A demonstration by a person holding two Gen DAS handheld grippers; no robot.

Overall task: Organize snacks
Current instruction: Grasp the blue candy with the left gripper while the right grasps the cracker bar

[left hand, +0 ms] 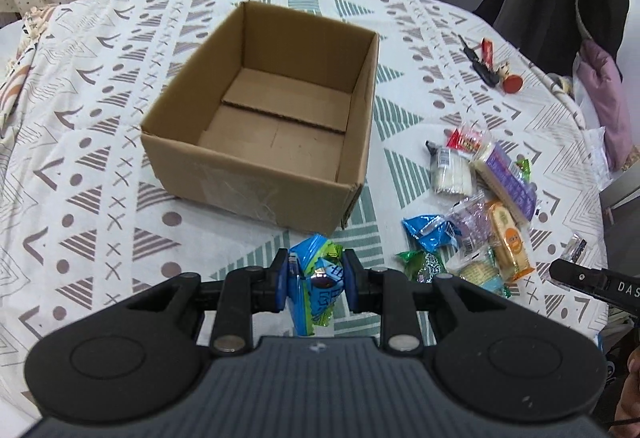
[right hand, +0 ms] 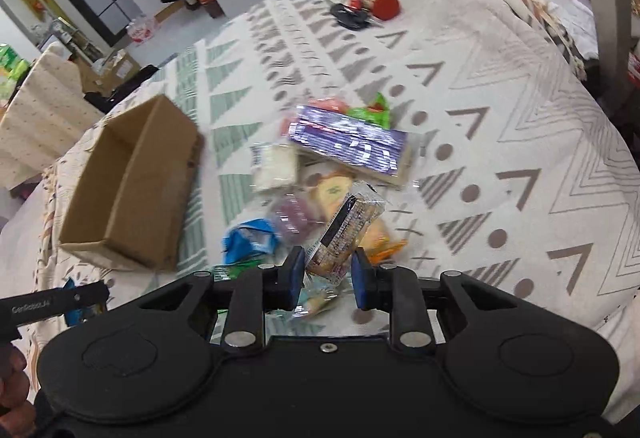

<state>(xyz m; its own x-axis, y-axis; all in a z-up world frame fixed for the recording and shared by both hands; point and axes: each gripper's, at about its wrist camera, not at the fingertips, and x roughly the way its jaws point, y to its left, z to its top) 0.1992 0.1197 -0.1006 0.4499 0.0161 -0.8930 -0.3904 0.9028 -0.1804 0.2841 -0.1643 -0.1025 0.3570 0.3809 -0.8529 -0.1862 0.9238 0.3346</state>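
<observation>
An open cardboard box stands empty on the patterned tablecloth, just ahead of my left gripper. That gripper is shut on a blue-and-green snack packet, held above the cloth in front of the box's near wall. To the right lies a pile of snacks with a purple packet, a white stick pack and a blue packet. In the right wrist view my right gripper is shut on a clear-wrapped biscuit pack over the pile. The box lies to its left.
Keys, a red wrapper and a small red-based figure lie at the far right of the table. A chair draped with dark and pink clothes stands beyond the table's right edge. Boxes and furniture stand on the floor behind.
</observation>
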